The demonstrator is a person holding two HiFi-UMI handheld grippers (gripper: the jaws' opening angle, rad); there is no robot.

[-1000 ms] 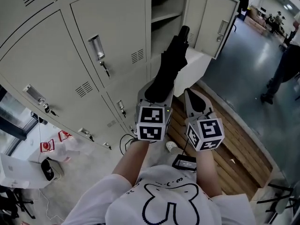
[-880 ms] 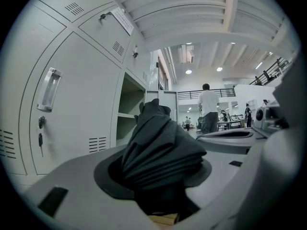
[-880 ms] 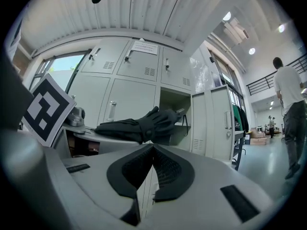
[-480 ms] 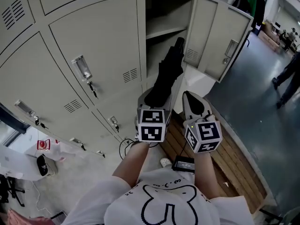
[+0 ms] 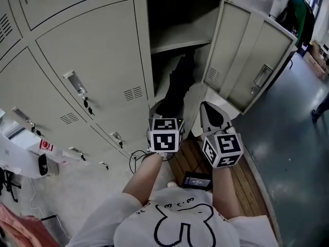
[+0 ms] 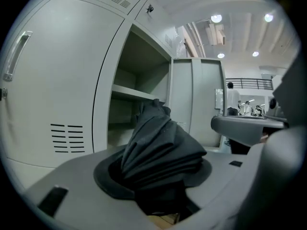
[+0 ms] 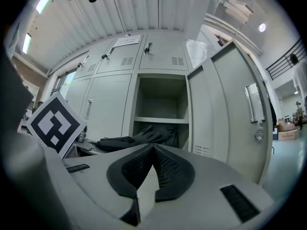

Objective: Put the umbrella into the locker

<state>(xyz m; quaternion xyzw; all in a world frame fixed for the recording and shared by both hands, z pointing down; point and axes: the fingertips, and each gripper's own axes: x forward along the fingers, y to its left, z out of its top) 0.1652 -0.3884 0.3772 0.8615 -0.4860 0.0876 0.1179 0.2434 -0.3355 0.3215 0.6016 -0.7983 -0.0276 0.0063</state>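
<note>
Glossy grey floor (image 5: 295,153) borders a slatted wooden platform (image 5: 249,189).

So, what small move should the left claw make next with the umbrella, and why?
Probably ease the left claw forward, deeper into the open locker. It is shut on the black umbrella, whose tip seems to reach the opening below the shelf while most of its length is outside. The door stands wide open, so the way looks free.

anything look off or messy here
Nothing looks spilled or damaged. Only the black umbrella, gripped by the left gripper, looks untidy: its canopy folds are loose and bunched as it points into the open locker.
</note>
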